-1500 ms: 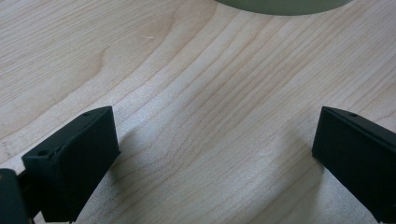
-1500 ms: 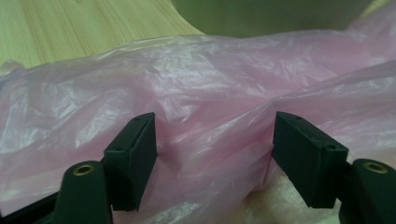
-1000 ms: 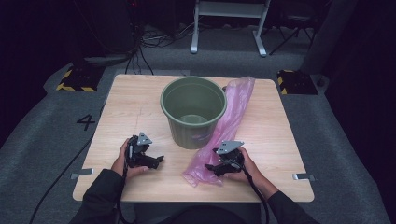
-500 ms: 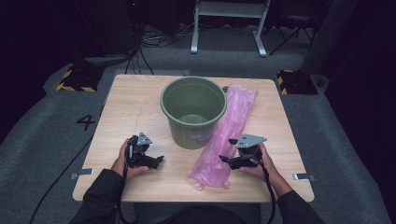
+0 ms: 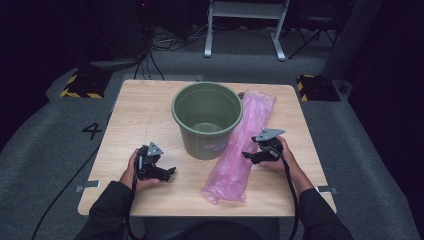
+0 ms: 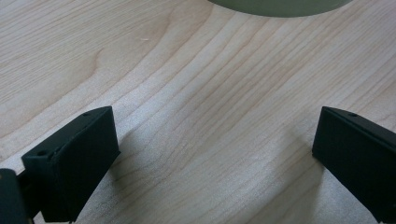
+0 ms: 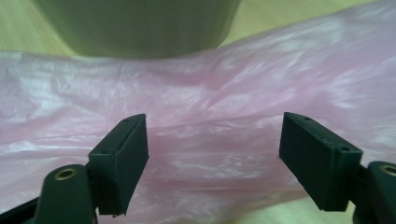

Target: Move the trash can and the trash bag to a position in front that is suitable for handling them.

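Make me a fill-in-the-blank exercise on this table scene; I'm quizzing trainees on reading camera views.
1. The green bucket stands upright on the wooden ____.
2. The long plastic bag beside the bucket is ____ in colour.
3. The right gripper points at the bag with its jaws ____.
4. Between the jaws of the left gripper lies only bare ____.

Missing words: table; pink; open; wood

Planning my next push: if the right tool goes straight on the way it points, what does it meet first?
Probably the pink plastic bag just ahead of the open right tool; the green bucket stands behind it.
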Motion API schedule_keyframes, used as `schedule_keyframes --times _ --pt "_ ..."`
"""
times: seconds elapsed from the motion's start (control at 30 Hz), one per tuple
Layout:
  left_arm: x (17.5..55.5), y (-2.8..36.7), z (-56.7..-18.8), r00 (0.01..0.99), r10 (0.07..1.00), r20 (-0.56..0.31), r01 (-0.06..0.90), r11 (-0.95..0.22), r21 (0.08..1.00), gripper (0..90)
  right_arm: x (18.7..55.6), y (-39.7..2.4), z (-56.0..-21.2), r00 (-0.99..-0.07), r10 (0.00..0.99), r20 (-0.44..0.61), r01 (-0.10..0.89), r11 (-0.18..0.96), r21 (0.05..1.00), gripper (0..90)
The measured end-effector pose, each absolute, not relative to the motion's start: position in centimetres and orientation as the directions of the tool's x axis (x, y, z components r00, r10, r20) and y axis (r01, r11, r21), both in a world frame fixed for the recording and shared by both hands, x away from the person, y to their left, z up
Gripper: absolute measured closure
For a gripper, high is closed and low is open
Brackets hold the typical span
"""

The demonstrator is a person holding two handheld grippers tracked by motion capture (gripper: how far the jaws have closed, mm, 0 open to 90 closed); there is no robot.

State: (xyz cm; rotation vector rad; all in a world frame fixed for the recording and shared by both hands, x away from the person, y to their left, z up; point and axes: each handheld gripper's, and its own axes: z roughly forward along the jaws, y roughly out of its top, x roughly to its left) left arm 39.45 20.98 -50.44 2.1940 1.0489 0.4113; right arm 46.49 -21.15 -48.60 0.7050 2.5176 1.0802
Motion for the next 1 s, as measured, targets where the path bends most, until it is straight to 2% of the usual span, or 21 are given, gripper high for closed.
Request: schedule_keyframes --times 0.03,0.07,0.13,0.23,0.3,0.33,0.4,0.5,0.53,0.67,0.7,0.83,1.0 --pt "39.4 21.0 -50.4 0.629 0.778 -0.002 0.569 -0.459 0.682 0.3 46.7 -21.0 -49.1 -0.842 0.539 -0.035 0.341 0.581 0.739 27.1" --pt "39.4 21.0 -50.4 0.629 0.777 -0.001 0.569 -0.46 0.682 0.3 46.7 -20.9 -49.2 -0.846 0.532 -0.026 0.347 0.587 0.731 27.5" --pt "39.4 21.0 -50.4 0.628 0.778 -0.002 0.569 -0.458 0.682 0.3 46.7 -20.8 -49.3 -0.851 0.524 -0.029 0.342 0.597 0.726 28.2" --pt "39.4 21.0 -50.4 0.628 0.778 0.0 0.569 -0.459 0.682 0.4 46.3 -20.4 -49.6 -0.868 0.496 -0.017 0.333 0.608 0.721 36.0" --pt "39.4 21.0 -50.4 0.628 0.778 0.0 0.569 -0.459 0.682 0.4 46.2 -20.1 -49.7 -0.874 0.486 -0.018 0.328 0.617 0.715 37.4" --pt "39.4 21.0 -50.4 0.629 0.778 -0.003 0.57 -0.459 0.682 0.3 46.0 -19.9 -49.6 -0.883 0.47 -0.012 0.32 0.621 0.716 42.2" --pt "39.4 21.0 -50.4 0.628 0.778 -0.002 0.57 -0.458 0.682 0.4 45.9 -19.9 -49.6 -0.885 0.466 -0.012 0.317 0.621 0.717 43.7" --pt "39.5 21.0 -50.4 0.629 0.777 -0.001 0.569 -0.46 0.682 0.3 45.4 -19.8 -49.7 -0.9 0.436 -0.024 0.28 0.618 0.734 58.5" --pt "39.5 21.0 -50.4 0.629 0.777 -0.001 0.569 -0.46 0.682 0.3 45.4 -19.8 -49.7 -0.9 0.436 -0.024 0.28 0.618 0.734 58.5" --pt "39.5 21.0 -50.4 0.63 0.776 -0.002 0.569 -0.46 0.682 0.3 44.9 -19.6 -49.7 -0.913 0.406 -0.032 0.254 0.628 0.736 74.0" --pt "39.5 21.0 -50.4 0.631 0.776 0.0 0.568 -0.461 0.682 0.3 44.7 -19.4 -49.7 -0.916 0.401 -0.031 0.251 0.629 0.736 80.3" --pt "39.5 21.0 -50.4 0.632 0.775 -0.003 0.568 -0.461 0.682 0.3 44.2 -19.2 -49.7 -0.914 0.403 -0.045 0.244 0.635 0.733 86.0" --pt "39.8 20.8 -50.4 0.63 0.777 -0.005 0.57 -0.458 0.682 0.2 44.1 -19.3 -49.8 -0.903 0.428 -0.032 0.266 0.617 0.741 84.7"
